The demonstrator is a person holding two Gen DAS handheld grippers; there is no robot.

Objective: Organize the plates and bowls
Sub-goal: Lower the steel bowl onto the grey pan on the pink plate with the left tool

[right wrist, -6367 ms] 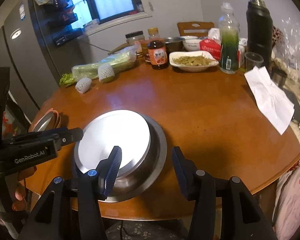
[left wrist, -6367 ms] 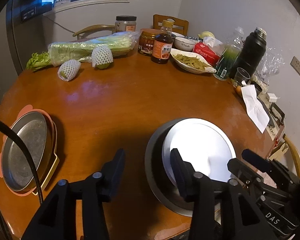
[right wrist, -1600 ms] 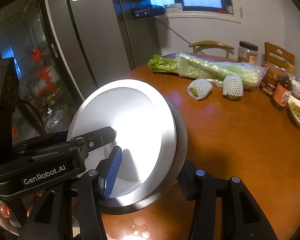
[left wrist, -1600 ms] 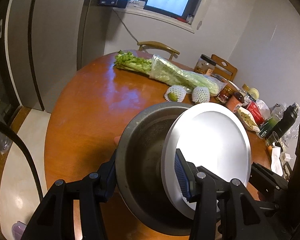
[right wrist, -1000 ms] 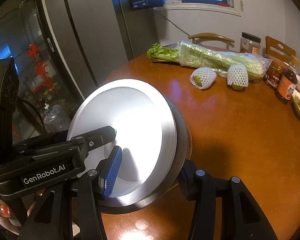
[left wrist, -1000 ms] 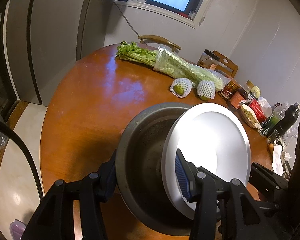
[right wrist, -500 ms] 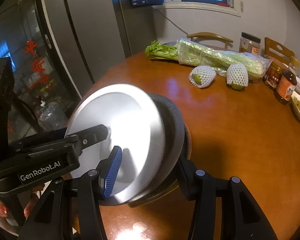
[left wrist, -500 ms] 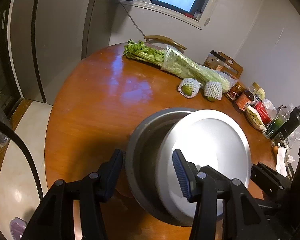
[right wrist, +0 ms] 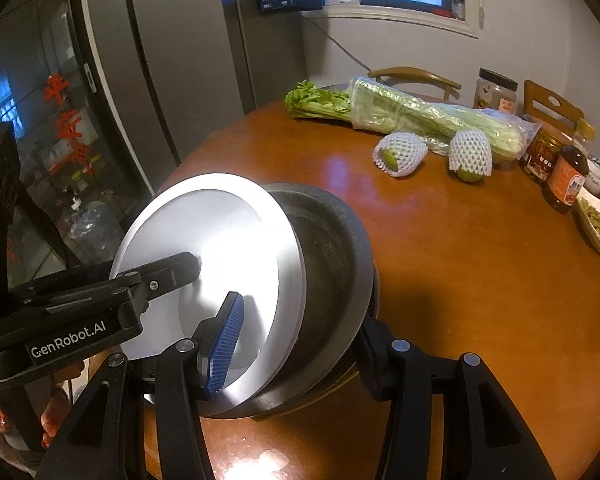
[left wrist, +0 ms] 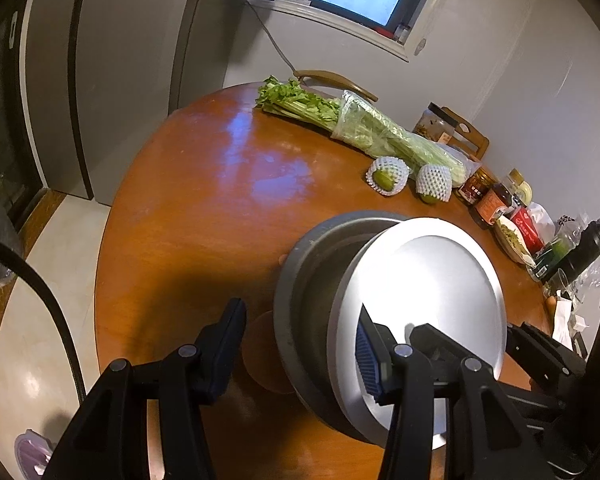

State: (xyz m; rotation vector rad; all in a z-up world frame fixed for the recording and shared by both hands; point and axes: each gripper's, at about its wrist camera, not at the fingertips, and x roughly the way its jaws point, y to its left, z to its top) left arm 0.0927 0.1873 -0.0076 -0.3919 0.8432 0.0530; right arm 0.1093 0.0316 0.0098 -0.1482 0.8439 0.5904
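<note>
Steel plate (right wrist: 220,248) tilted | right hand-held gripper (right wrist: 296,344) clamps stack | left hand-held gripper (left wrist: 300,340) apart, angled down

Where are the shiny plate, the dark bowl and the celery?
shiny plate (right wrist: 228,236), right wrist view, bright face.
dark bowl (right wrist: 332,256), right wrist view, inner wall.
celery (left wrist: 300,102), left wrist view, leafy end.

A stack of metal dishes (left wrist: 416,300) is seen tilted above the near part of the round table (left wrist: 204,216) — an upturned plate (right wrist: 220,248) set against a deeper bowl (right wrist: 336,264) behind it. Beyond, two netted fruits (right wrist: 400,154) lie side by side before a bagged celery bunch (right wrist: 420,114). Jars and bottles (right wrist: 556,164) are crowded at the table's far right edge; a fridge (right wrist: 112,92) stands to the left.
</note>
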